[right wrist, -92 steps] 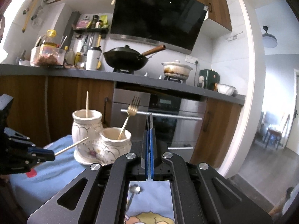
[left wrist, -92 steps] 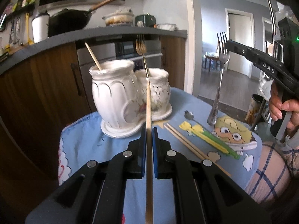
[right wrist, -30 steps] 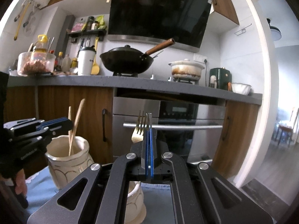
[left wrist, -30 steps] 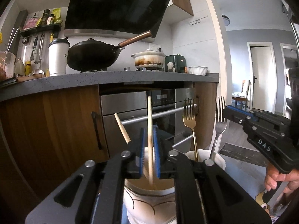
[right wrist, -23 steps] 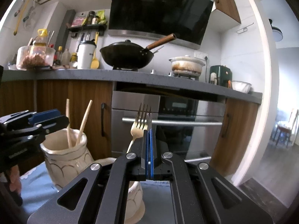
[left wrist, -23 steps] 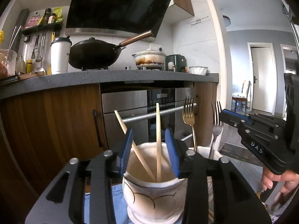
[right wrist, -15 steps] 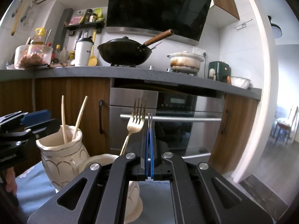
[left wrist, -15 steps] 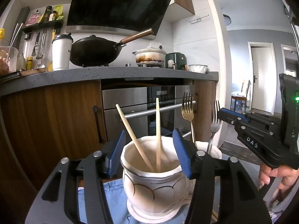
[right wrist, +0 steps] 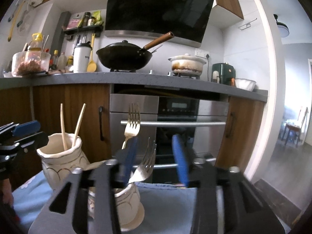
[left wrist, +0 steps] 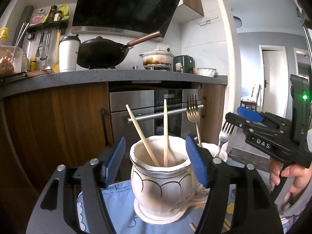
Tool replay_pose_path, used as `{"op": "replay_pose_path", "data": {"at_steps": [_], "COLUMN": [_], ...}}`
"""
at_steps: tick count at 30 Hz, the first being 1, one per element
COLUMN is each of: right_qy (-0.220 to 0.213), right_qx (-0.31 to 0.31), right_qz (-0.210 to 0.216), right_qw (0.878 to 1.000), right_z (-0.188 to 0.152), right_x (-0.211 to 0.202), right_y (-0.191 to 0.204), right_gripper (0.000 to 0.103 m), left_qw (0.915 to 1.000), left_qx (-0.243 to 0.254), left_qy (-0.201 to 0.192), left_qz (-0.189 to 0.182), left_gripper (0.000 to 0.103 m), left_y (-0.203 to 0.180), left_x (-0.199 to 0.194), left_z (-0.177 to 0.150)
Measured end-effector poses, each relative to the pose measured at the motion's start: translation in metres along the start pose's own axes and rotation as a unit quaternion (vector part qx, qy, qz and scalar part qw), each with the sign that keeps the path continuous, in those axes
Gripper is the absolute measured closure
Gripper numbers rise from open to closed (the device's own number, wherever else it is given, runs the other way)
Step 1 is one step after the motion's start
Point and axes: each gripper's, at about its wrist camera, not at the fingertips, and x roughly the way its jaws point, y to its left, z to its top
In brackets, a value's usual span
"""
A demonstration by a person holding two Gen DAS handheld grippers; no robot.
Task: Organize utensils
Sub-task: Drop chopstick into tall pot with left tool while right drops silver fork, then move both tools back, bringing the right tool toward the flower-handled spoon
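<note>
A tall white ceramic jar (left wrist: 159, 185) holds two wooden chopsticks (left wrist: 165, 132). My left gripper (left wrist: 156, 161) straddles the jar's rim, its jaws opening, and its pads touch nothing. Behind the tall jar, a smaller jar (right wrist: 126, 197) holds a gold fork (right wrist: 132, 124) and a silver fork (right wrist: 146, 165). My right gripper (right wrist: 154, 161) is over the smaller jar, its jaws opening. The silver fork leans free between them, near the left pad. In the right wrist view the tall jar (right wrist: 62, 161) and the left gripper (right wrist: 25, 132) are at the left.
Both jars share a white saucer (left wrist: 156, 214) on a blue cloth (left wrist: 117, 204) covering the table. A loose chopstick end (left wrist: 193, 226) lies at the cloth's lower right. A hand (left wrist: 288, 175) holds the right gripper's handle. Wooden cabinets and an oven (right wrist: 171, 120) stand behind.
The left gripper let its chopstick go into the tall jar and spread its jaws. The right gripper, shut on the silver fork until half a second ago, has opened, and the fork sits lower in the small jar.
</note>
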Motion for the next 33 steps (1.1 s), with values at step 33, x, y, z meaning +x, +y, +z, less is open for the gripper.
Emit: {"op": "replay_pose_path", "data": {"at_steps": [33], "right_qy": [0.053], "right_qx": [0.028], "right_qz": [-0.002], "right_qw": [0.998], "right_z": [-0.057], "right_x": [-0.065], "right_y": [-0.019], "right_gripper": [0.005], "left_qw": [0.9964], "left_qx": [-0.015], "left_qy": [0.083], "left_qz": [-0.011], "left_gripper": [0.005], "left_y": [-0.01], "left_x": [-0.049], "left_z": [-0.062]}}
